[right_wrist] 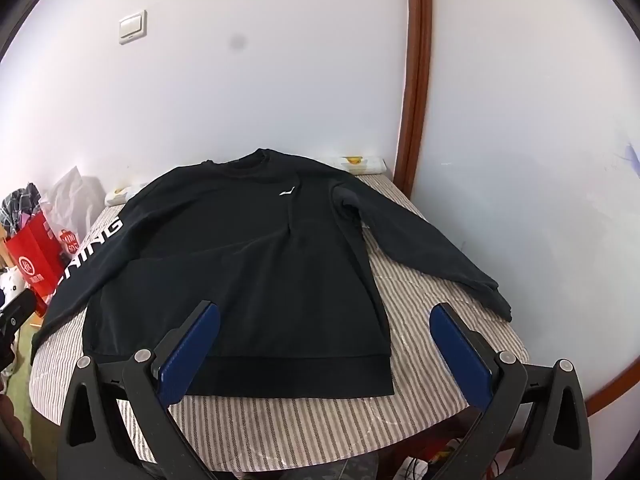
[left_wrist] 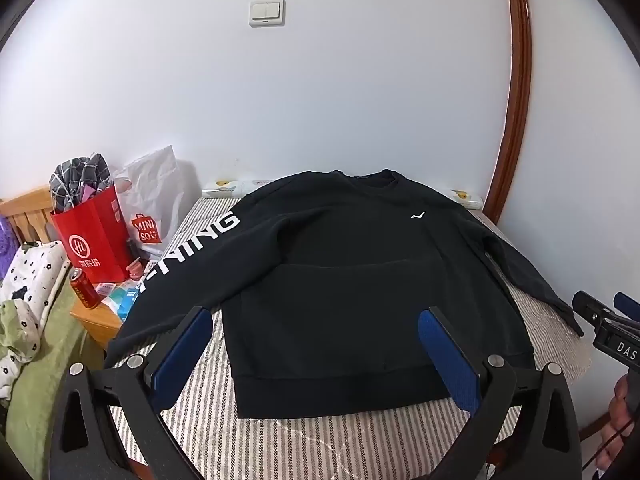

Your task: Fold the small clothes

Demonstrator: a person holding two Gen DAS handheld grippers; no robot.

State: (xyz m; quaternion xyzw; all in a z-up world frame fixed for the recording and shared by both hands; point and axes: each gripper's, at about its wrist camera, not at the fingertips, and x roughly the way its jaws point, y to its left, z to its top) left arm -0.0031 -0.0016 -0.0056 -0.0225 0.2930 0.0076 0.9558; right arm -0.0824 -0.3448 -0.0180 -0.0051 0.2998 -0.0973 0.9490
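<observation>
A black long-sleeved sweatshirt [left_wrist: 352, 280] lies flat, front up, on a striped table [left_wrist: 320, 444], collar toward the wall and both sleeves spread out. Its left sleeve [left_wrist: 188, 252] carries white lettering; its right sleeve [right_wrist: 424, 252] reaches toward the table's right edge. It also shows in the right wrist view [right_wrist: 248, 280]. My left gripper [left_wrist: 316, 320] is open and empty, held above the hem at the near edge. My right gripper [right_wrist: 324, 316] is open and empty above the hem's right corner. The right gripper also shows at the right edge of the left wrist view [left_wrist: 604, 320].
A red paper bag [left_wrist: 94, 236], a white shopping bag [left_wrist: 150, 204] and a red can [left_wrist: 84, 288] stand on a wooden stand at the left. Bedding [left_wrist: 28, 320] lies further left. A white wall and a brown door frame [left_wrist: 516, 92] stand behind the table.
</observation>
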